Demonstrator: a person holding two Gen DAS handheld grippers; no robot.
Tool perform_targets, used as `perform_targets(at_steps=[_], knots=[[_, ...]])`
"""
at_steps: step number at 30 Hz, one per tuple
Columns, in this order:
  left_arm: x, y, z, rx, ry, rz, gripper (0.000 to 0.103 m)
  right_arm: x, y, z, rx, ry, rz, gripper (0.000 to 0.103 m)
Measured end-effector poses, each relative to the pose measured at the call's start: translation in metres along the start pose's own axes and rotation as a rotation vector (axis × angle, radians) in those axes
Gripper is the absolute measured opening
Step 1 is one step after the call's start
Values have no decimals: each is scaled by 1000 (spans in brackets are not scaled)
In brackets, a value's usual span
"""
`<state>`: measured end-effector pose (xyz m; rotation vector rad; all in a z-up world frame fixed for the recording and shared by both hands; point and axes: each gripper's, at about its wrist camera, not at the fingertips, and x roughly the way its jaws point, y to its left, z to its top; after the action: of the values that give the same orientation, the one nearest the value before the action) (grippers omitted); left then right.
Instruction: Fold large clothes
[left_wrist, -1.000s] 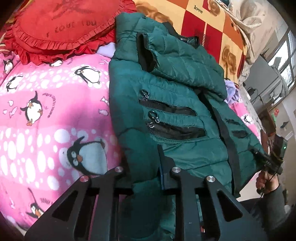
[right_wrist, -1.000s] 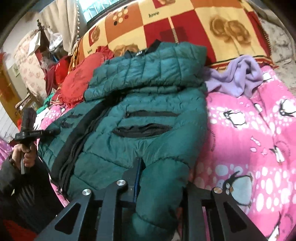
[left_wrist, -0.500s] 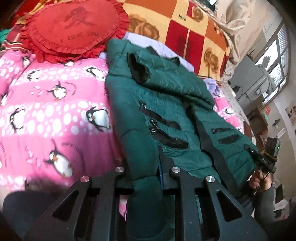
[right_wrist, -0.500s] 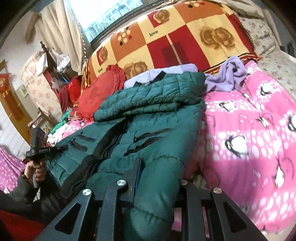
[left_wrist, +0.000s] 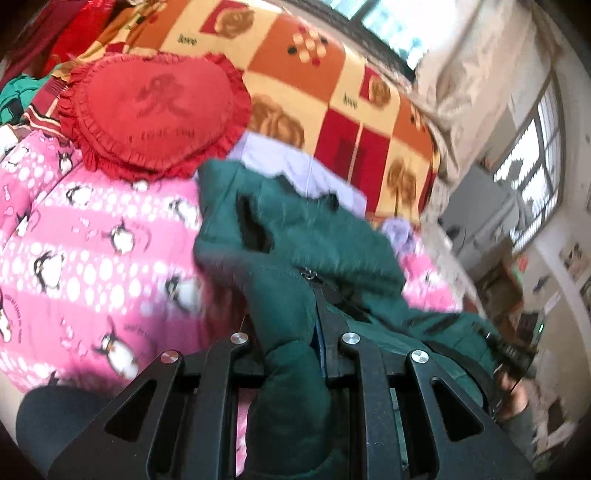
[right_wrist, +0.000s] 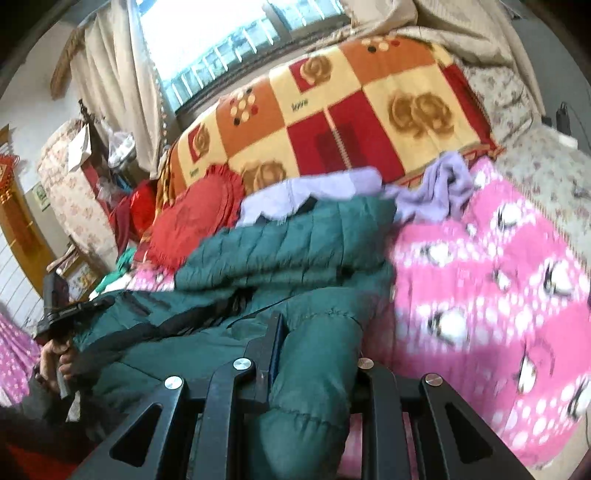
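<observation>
Two grippers are at work, and each one has a piece of the same green puffer jacket (left_wrist: 295, 258). Your left gripper (left_wrist: 295, 354) has its jaws clamped on a thick fold at the jacket's bottom edge. Your right gripper (right_wrist: 317, 354) has its jaws clamped on another puffy fold of the bottom edge. In the right wrist view you can see your left hand (right_wrist: 55, 365) gripping the handle of its tool, low on the left side. In the left wrist view your right hand (left_wrist: 515, 391) shows low on the right, but it is blurry.

The jacket lies on the bed, on top of a pink penguin blanket (left_wrist: 85, 266). Its near end is lifted off the bed by the two grippers. Its far end, with the collar, rests toward the head of the bed. A black zipper strip (right_wrist: 177, 325) runs along the front of the jacket.

A red heart cushion (left_wrist: 155, 114) with a frilly edge sits on the bed near the jacket's far end. A light purple cloth (right_wrist: 439, 188) lies bunched by the collar. A checked blanket (right_wrist: 351, 110) in red, orange and yellow is stacked at the head of the bed, under the window (right_wrist: 214, 40).
</observation>
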<state>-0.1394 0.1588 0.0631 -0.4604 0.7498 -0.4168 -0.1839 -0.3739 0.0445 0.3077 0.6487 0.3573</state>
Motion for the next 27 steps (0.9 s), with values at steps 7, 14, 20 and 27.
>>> perform_targets(at_steps=[7, 14, 20, 27], knots=[[21, -24, 71, -55, -94, 32, 16, 29, -8, 68, 52, -105, -83, 19], [83, -23, 135, -53, -111, 139, 16, 96, -30, 138, 149, -121, -98, 20], [168, 10, 158, -109, -80, 310, 16, 173, -55, 160, 195, -78, -125, 20], [244, 57, 155, -203, -23, 418, 16, 252, -93, 152, 212, 4, -153, 20]])
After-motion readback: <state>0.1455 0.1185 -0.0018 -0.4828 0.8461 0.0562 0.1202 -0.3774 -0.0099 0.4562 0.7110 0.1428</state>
